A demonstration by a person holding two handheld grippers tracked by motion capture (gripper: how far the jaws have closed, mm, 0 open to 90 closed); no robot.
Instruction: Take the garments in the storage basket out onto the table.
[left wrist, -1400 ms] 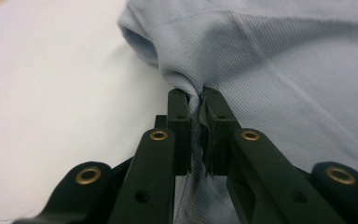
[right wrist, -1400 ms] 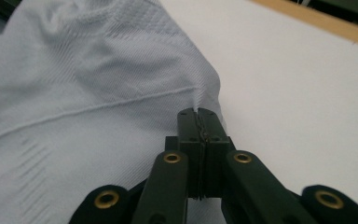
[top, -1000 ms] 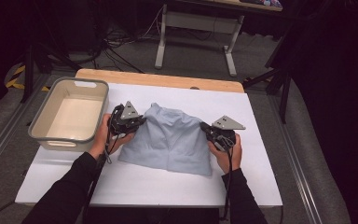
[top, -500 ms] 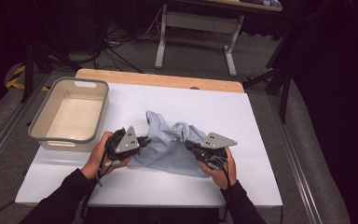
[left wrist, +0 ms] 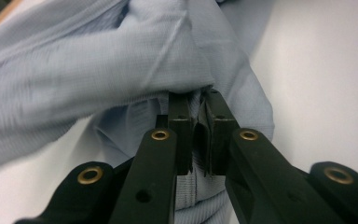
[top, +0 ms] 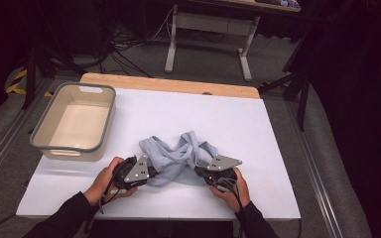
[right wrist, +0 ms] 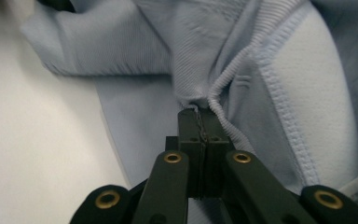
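I see a pale blue knit shirt bunched into a crumpled, twisted heap on the white table, near its front edge and about midway between its left and right edges, ribbed hem and stitched seams showing.

Bin left; bare table beyond.
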